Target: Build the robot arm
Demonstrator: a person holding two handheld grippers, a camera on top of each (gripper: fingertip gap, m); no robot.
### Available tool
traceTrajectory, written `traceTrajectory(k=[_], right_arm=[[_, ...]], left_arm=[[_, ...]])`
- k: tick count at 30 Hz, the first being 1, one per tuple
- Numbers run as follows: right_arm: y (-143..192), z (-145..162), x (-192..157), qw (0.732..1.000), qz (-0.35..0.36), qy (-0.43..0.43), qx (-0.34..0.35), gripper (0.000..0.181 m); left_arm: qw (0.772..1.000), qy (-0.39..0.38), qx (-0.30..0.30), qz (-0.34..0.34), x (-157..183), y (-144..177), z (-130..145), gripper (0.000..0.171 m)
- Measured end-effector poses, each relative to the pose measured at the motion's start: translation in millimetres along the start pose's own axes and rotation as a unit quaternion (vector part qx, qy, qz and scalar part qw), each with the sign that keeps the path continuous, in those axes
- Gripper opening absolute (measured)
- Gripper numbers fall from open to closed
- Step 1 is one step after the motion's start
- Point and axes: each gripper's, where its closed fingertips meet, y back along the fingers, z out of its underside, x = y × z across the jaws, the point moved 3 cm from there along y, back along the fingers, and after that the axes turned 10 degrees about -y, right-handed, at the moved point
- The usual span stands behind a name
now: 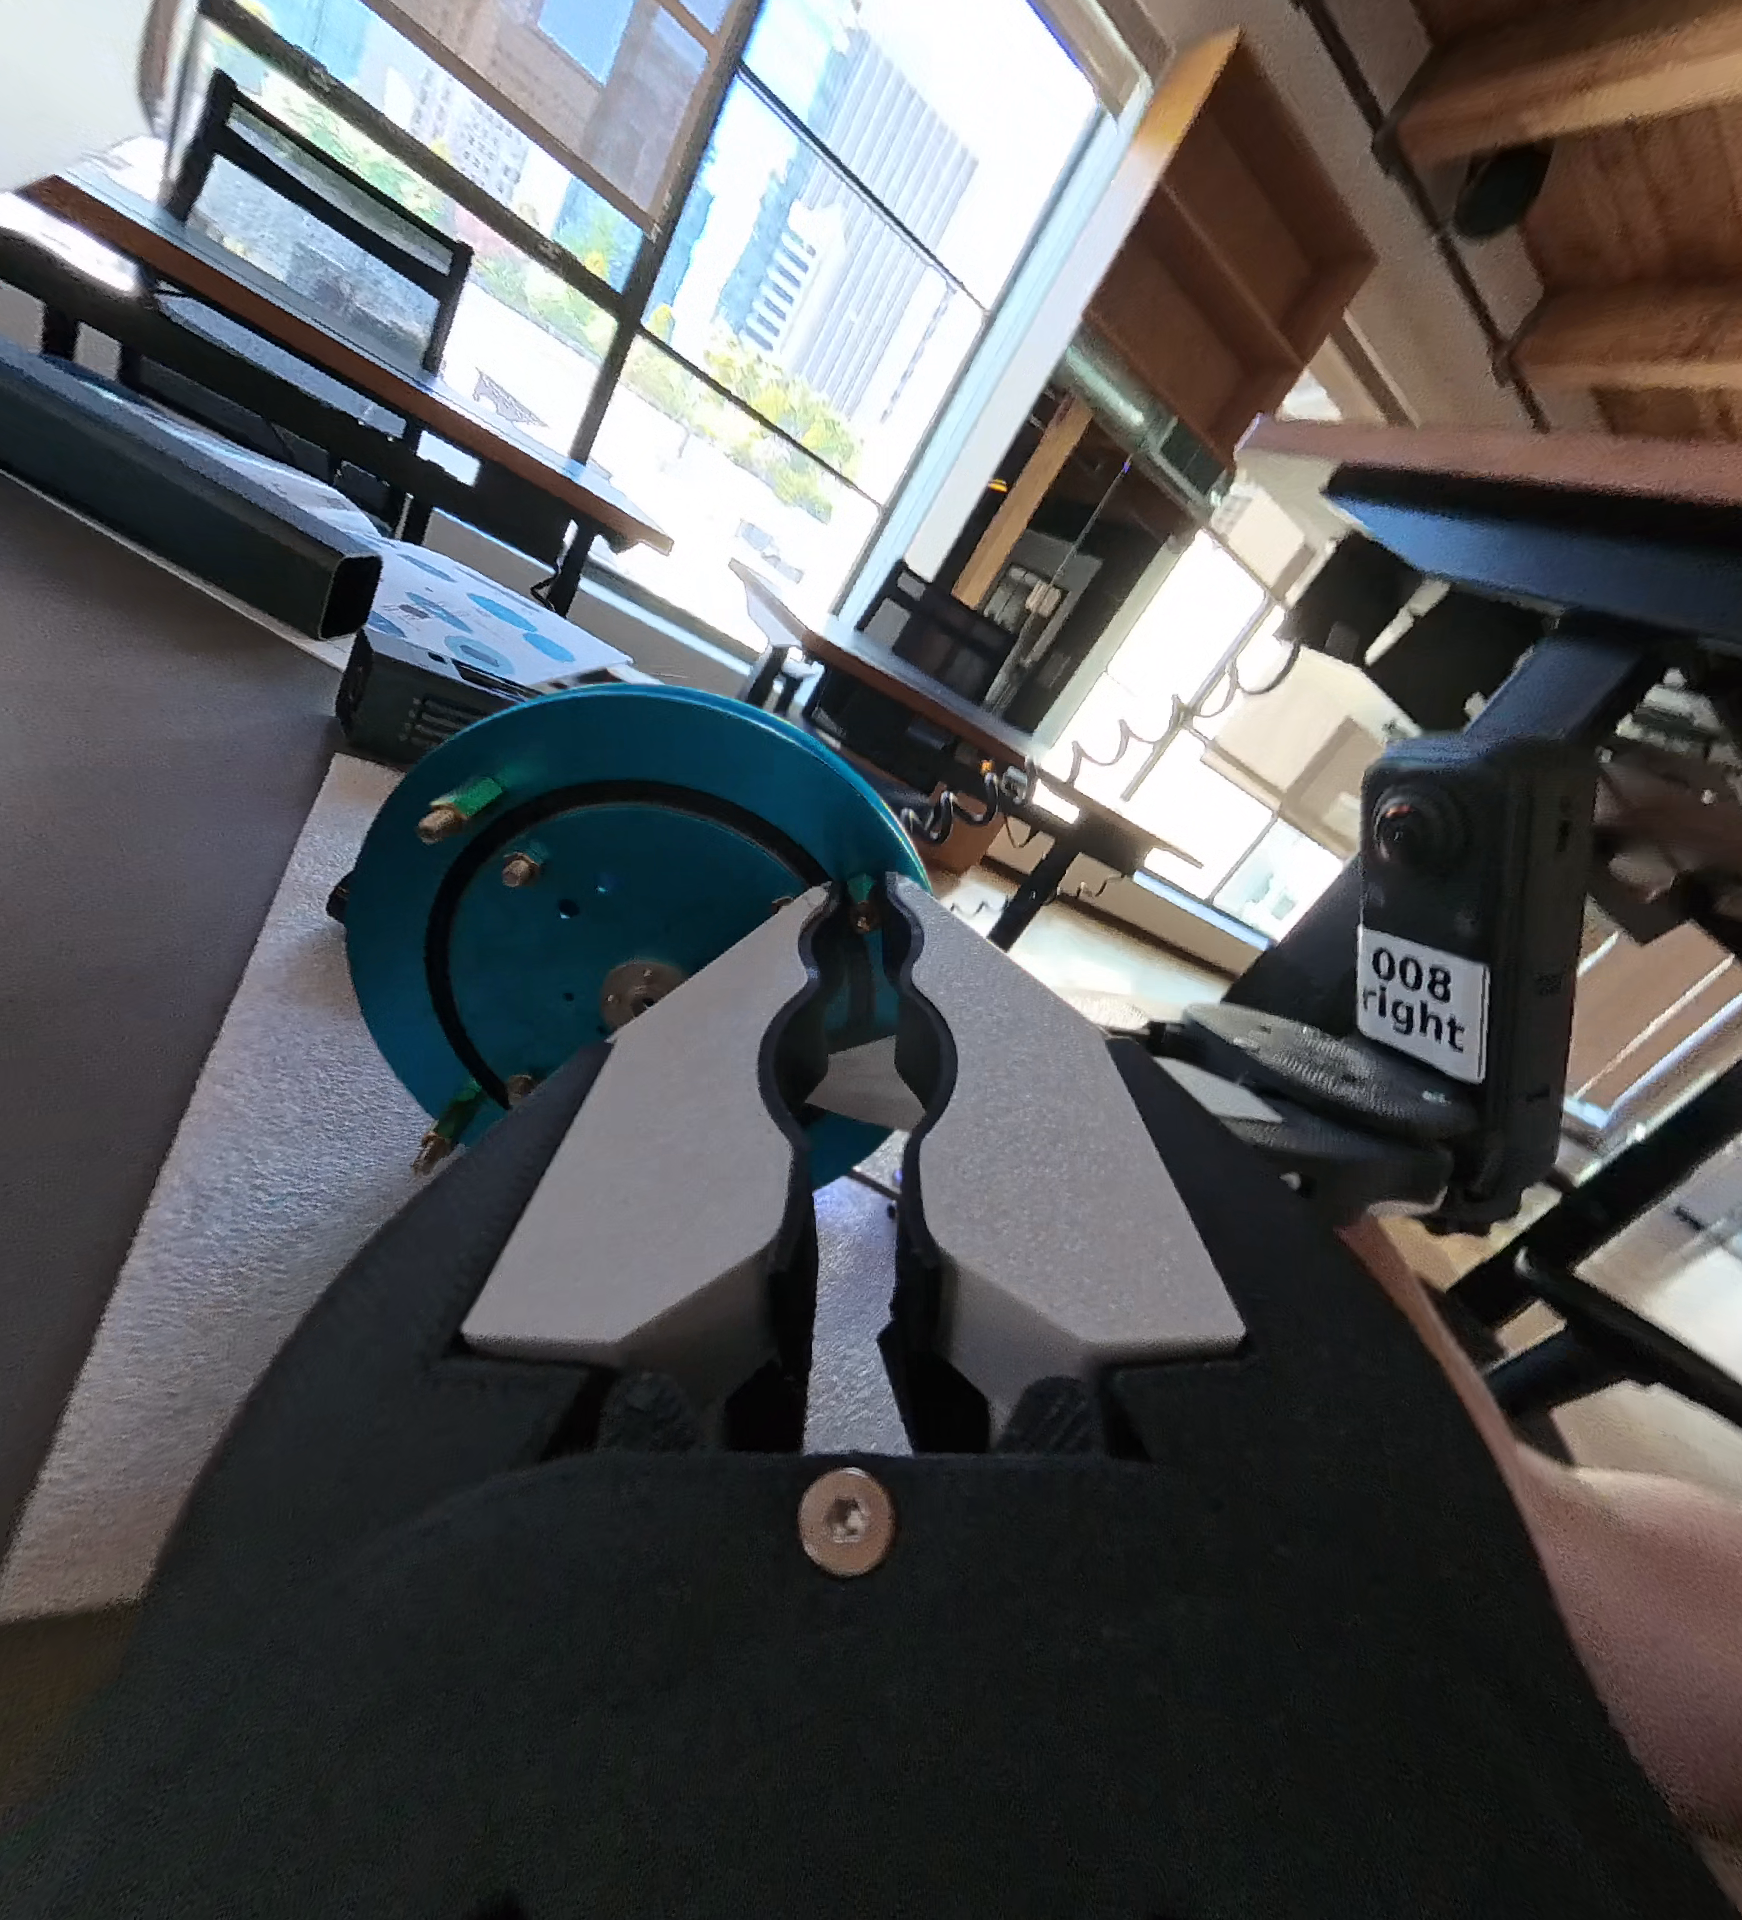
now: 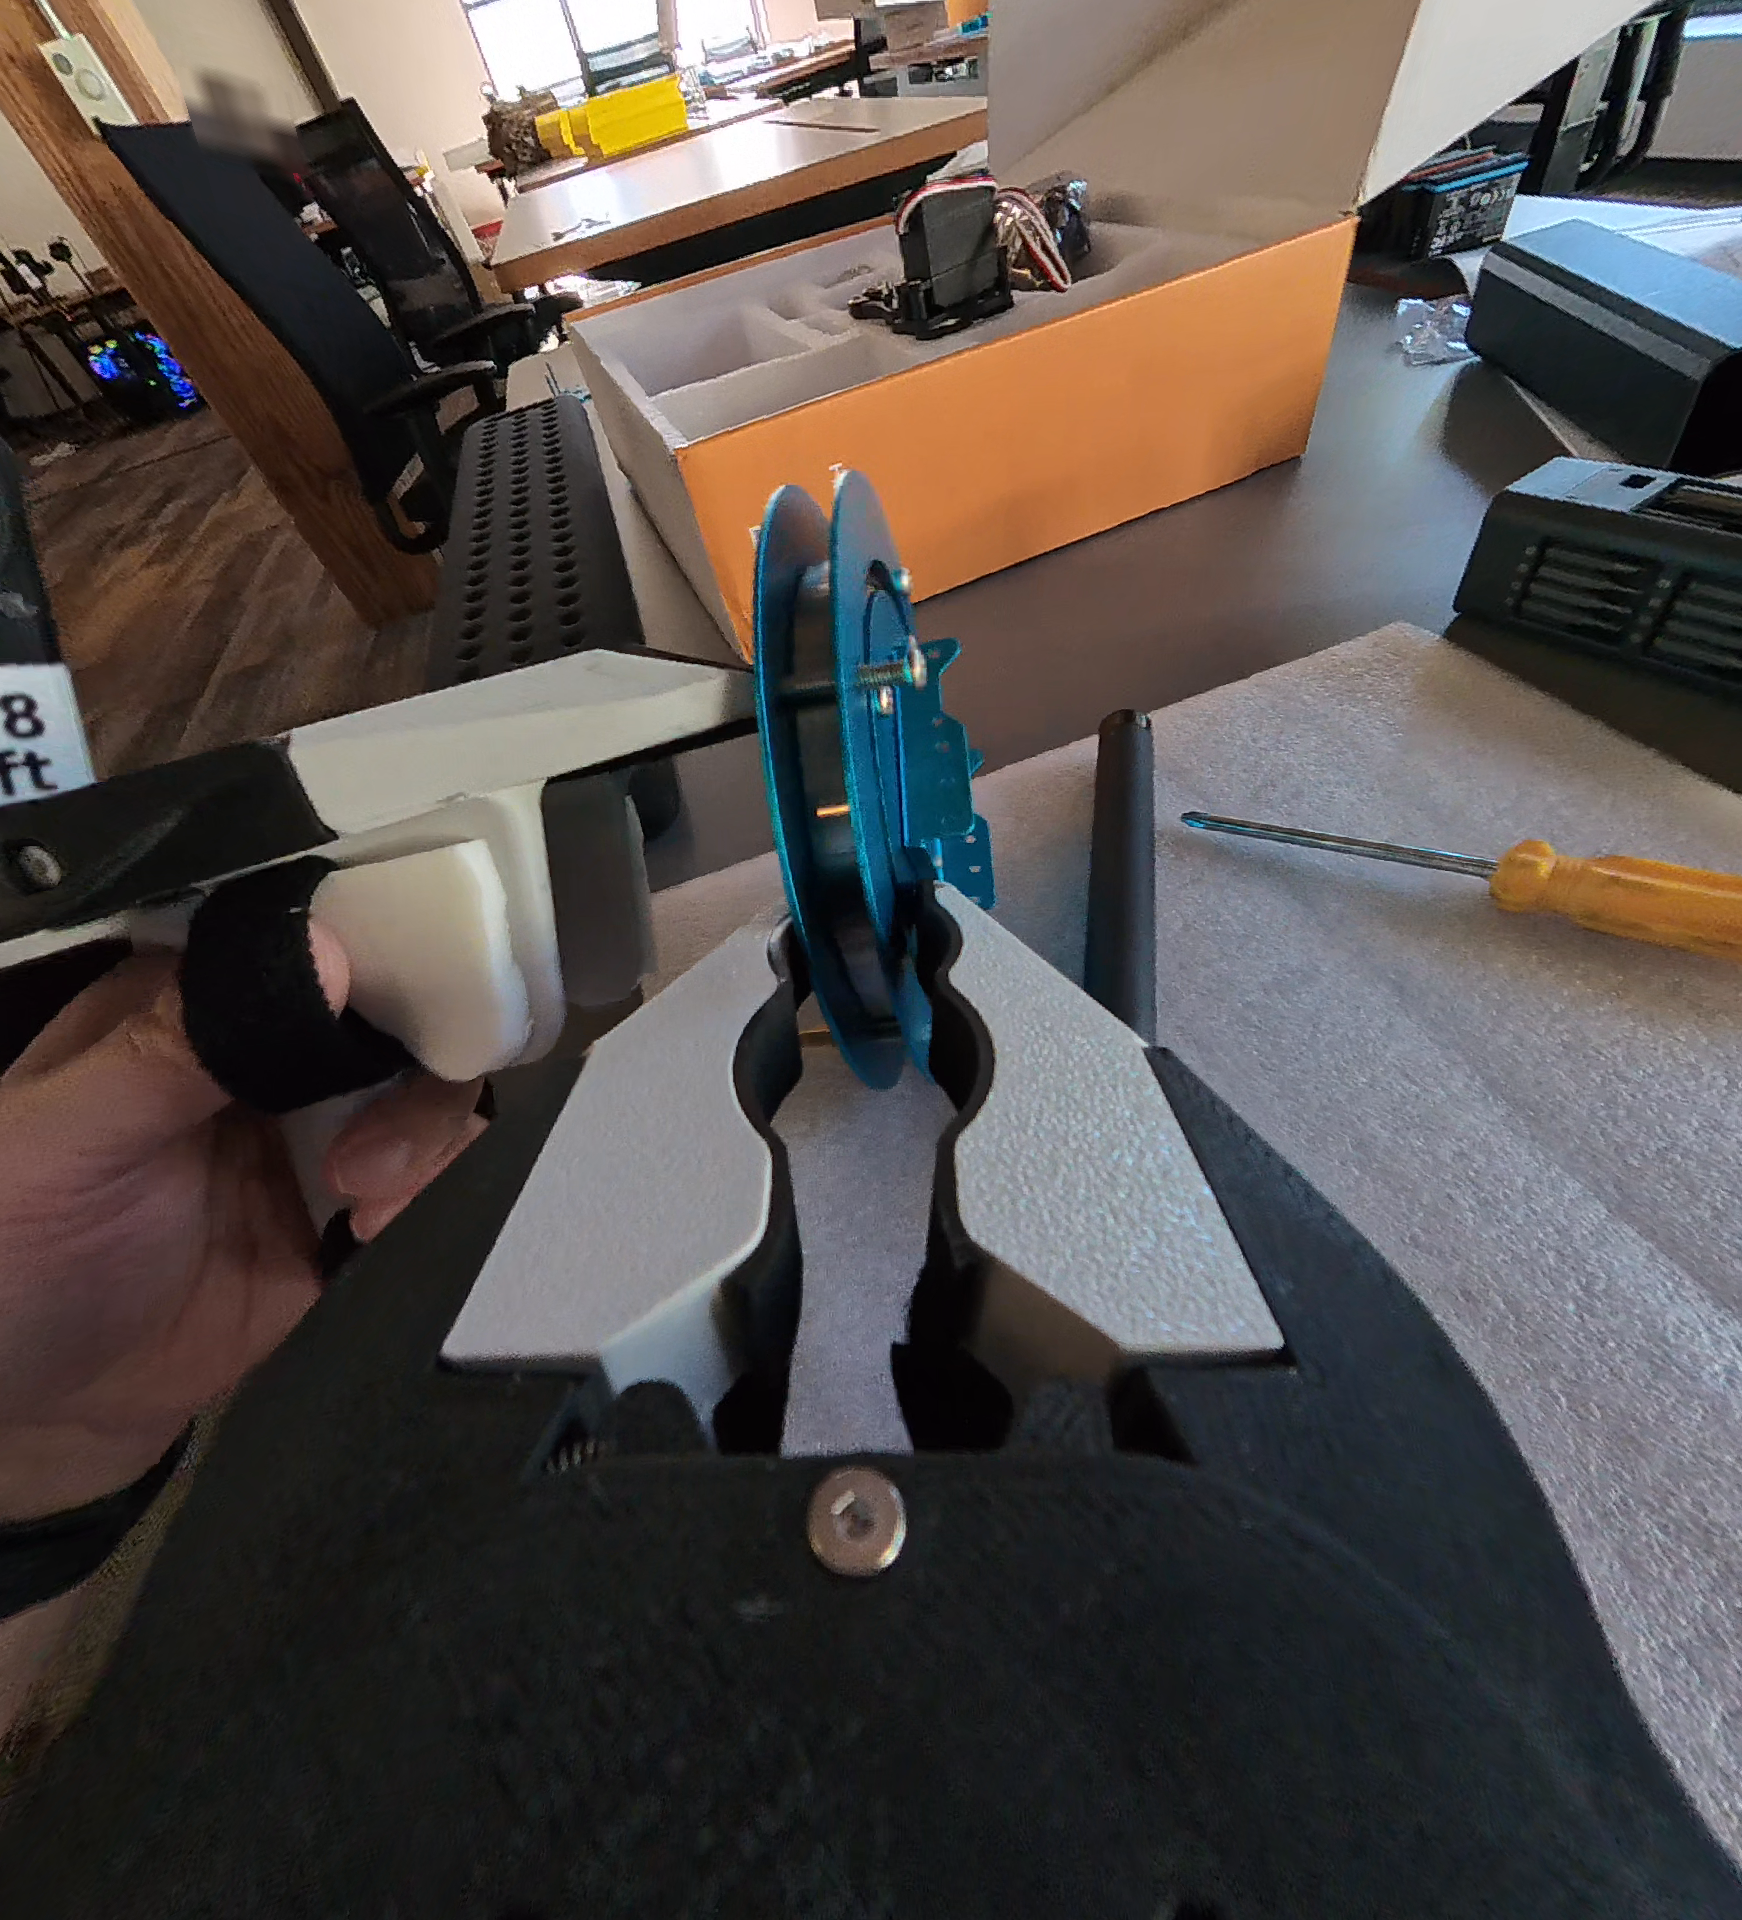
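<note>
Bare foam mat (image 2: 1469, 1091) rightward, past upright black rod (image 2: 1121, 862) and screwdriver (image 2: 1615, 894).

An open-plan office used as a workshop is shown. Long desks (image 2: 742, 177) and mesh office chairs (image 2: 399, 281) are seen at 11 o'clock, yellow bins (image 2: 628, 114) at 12. City towers are framed by large windows (image 1: 701, 312). A screwdriver (image 2: 1625, 899), a bit set (image 2: 1667, 603) and a parts box (image 2: 1012, 436) are laid out on the worktable.
</note>
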Motion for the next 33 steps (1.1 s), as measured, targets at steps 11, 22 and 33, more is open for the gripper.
traceTrajectory(k=[11, 22, 33], right_arm=[[37, -34, -5, 0.953, -0.148, 0.265, -0.007, 0.027], [16, -41, -3, 0.770, -0.213, 0.598, -0.064, 0.012], [18, -38, -1, 0.717, -0.204, 0.662, -0.077, 0.009]], left_arm=[[0.989, -0.027, -0.076, 0.123, 1, 13, 2, 0.003], [0.976, -0.057, -0.132, 0.164, 4, 9, 4, 0.004], [0.976, -0.048, -0.130, 0.166, 9, 7, 7, 0.003]])
